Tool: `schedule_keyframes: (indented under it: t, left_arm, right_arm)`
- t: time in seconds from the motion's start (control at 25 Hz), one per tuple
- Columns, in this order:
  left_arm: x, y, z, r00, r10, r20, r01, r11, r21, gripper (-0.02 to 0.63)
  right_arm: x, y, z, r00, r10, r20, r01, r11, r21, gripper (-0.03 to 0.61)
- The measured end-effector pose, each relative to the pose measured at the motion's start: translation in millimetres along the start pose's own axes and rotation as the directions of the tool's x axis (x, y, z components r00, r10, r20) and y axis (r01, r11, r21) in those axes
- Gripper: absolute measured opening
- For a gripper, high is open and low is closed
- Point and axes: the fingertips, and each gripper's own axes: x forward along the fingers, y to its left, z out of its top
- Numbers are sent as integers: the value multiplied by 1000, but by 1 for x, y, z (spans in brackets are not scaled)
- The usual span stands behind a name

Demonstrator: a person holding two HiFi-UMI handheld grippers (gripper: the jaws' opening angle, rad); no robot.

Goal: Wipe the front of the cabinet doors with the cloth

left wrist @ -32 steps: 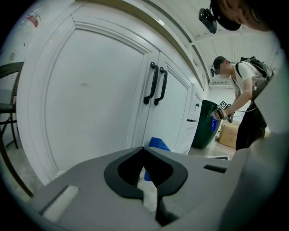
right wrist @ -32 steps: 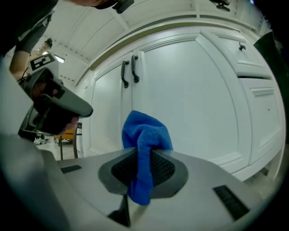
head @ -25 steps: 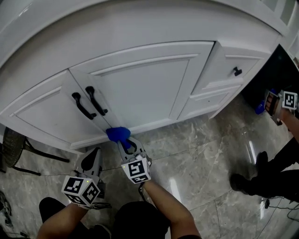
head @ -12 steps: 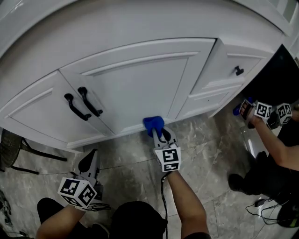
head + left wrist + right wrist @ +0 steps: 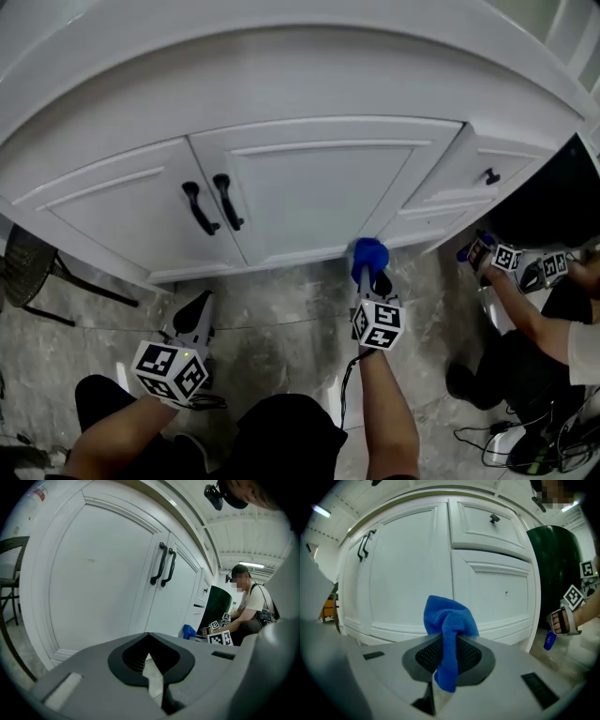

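Observation:
The white cabinet's two doors (image 5: 319, 192) carry black handles (image 5: 225, 202) where they meet. My right gripper (image 5: 370, 274) is shut on a blue cloth (image 5: 368, 255), which sits at the lower right corner of the right door, by the floor. In the right gripper view the cloth (image 5: 447, 620) bunches out of the shut jaws of the right gripper (image 5: 447, 656), with the door panels (image 5: 408, 569) just ahead. My left gripper (image 5: 192, 319) hangs low over the floor, below the left door and apart from it. In its own view the left gripper (image 5: 149, 660) is shut on nothing, facing the left door (image 5: 89, 569).
A drawer with a black knob (image 5: 490, 176) sits right of the doors, beside a dark opening (image 5: 553, 197). Another person (image 5: 246, 604) crouches at the right with marker-cubed grippers (image 5: 506, 258). A dark chair (image 5: 28, 277) stands at far left. The floor (image 5: 281, 328) is grey marble.
My right gripper has slid the blue cloth rightward along the bottom of the right door, from near the handles to its right corner. The left gripper stayed low.

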Motion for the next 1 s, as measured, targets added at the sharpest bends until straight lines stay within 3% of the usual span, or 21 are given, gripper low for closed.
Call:
schedule_keyframes:
  t: [0.08,0.16,0.24,0.32,0.52,0.72,0.84,1.0]
  left_arm:
    - [6,-2,15,1000,0,22,1,1000,-6,1]
    - [6,-10,27,999,-6,33,6,1000,3,0]
    - [-1,-16,29,1000,-4,17,4,1000,10,0]
    - [-4,-21,37,1000,-27,9,27,1000,16,0]
    - [-25,-33,60,991,-132,38,130,991,38,0]
    - [-42,-8,75,983,-179,29,174,977,119,0]
    - [-55,19,78,988,-149,44,142,982,120,1]
    - [-75,31,83,989,-119,82,111,989,100,0]
  right_arm:
    - [-17,18,23,999,37,12,-37,999,-30,49]
    - [-38,46,45,993,115,-12,-116,986,-120,49]
    - [-58,86,57,967,239,-86,-253,940,-228,49]
    - [-73,119,80,936,322,-140,-350,895,-277,49]
    - [-112,173,154,877,393,-276,-445,882,-157,49]
    - [-146,272,192,804,561,-197,-587,801,-117,49]
    - [-149,308,192,800,581,-152,-599,786,-152,49]
    - [-155,324,196,802,595,-57,-598,795,-106,49]
